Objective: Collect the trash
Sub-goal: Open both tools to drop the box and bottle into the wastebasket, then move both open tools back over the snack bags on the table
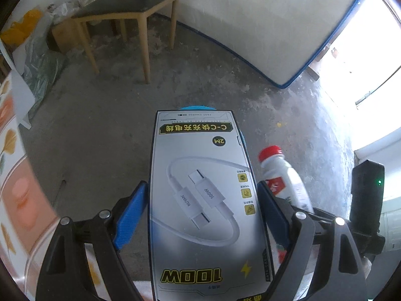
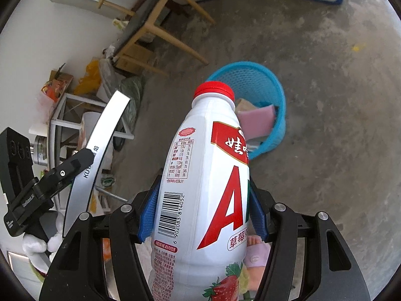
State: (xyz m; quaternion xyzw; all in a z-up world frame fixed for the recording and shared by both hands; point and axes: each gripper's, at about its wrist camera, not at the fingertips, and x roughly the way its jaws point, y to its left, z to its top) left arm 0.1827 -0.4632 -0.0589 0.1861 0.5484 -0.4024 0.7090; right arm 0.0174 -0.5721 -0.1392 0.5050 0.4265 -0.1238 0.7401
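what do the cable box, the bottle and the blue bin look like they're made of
Cable box: glossy printed cardboard, judging by its flat faces, sharp edges and sheen. Bottle: opaque white plastic with a smooth printed label and a ribbed red plastic cap. Blue bin: probably moulded plastic, with a perforated mesh wall and matte finish.

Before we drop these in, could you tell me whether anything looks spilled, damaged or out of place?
Nothing stands out. The cable box in the left gripper and the capped bottle in the right gripper look intact, and the blue basket stands upright.
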